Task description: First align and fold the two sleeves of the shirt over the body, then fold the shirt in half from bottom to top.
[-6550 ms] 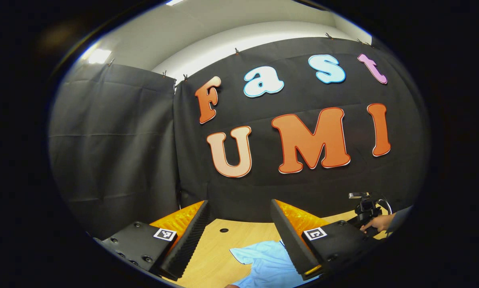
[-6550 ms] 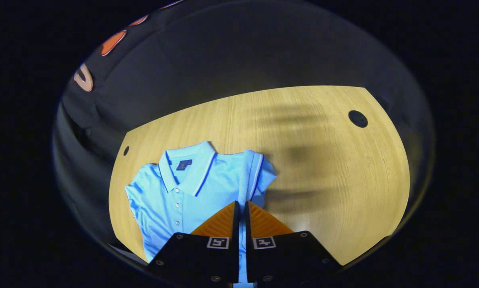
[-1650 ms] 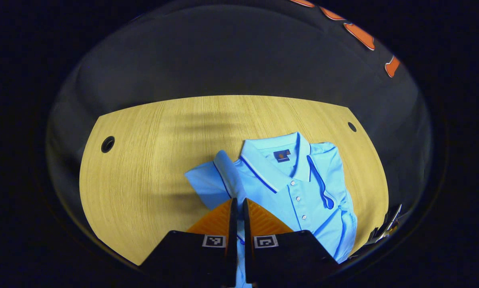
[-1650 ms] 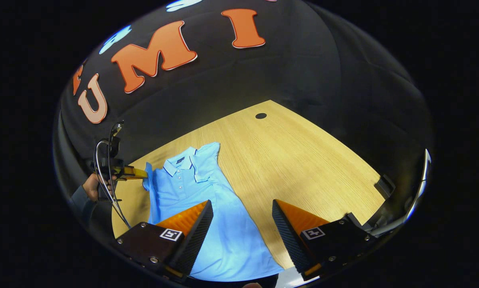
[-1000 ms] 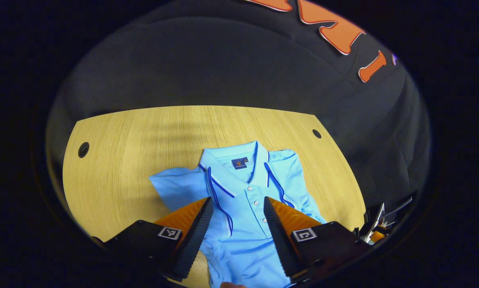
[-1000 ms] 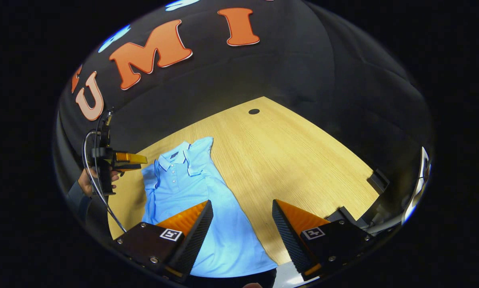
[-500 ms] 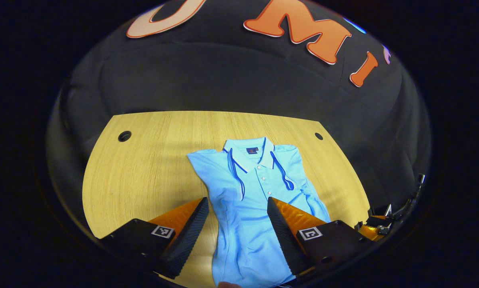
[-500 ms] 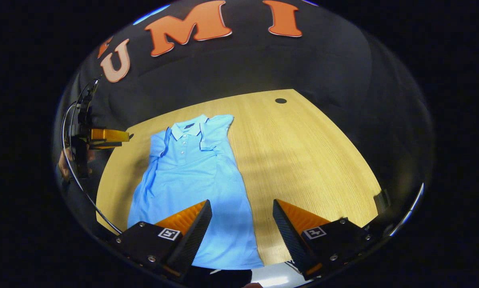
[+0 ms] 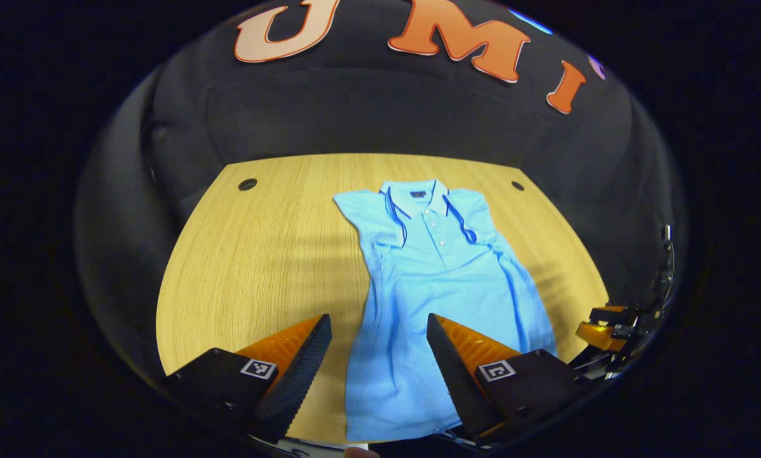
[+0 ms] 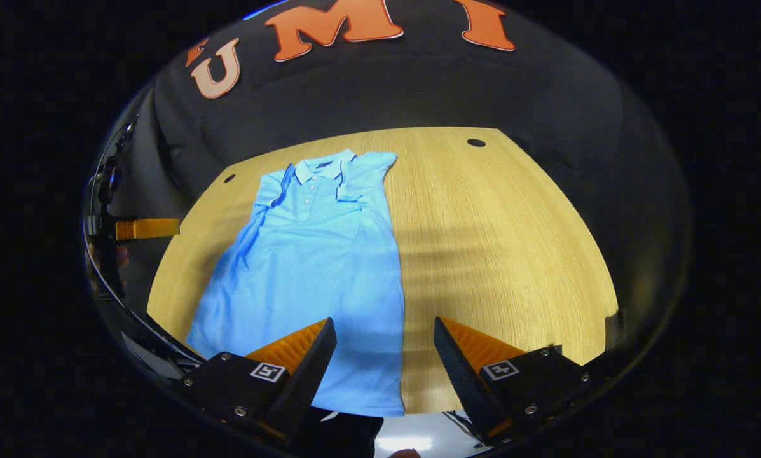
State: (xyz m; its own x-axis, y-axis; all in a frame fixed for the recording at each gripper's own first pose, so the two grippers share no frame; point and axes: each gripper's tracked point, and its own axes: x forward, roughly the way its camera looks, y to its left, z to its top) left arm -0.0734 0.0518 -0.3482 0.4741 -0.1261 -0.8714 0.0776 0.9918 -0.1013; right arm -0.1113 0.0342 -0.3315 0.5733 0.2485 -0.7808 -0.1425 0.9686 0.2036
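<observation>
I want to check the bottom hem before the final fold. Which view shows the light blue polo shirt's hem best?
The right gripper view: the light blue polo shirt hem runs unbroken between open fingers. In the left gripper view, the hem sits partly behind a finger.

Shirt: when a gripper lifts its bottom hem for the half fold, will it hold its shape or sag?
The shirt will probably sag: it lies thin and flat on the table, with soft wrinkles along its sides. Held at one point, the hem would likely droop. It looks light, so it may slide on the smooth wood when dragged.
</observation>
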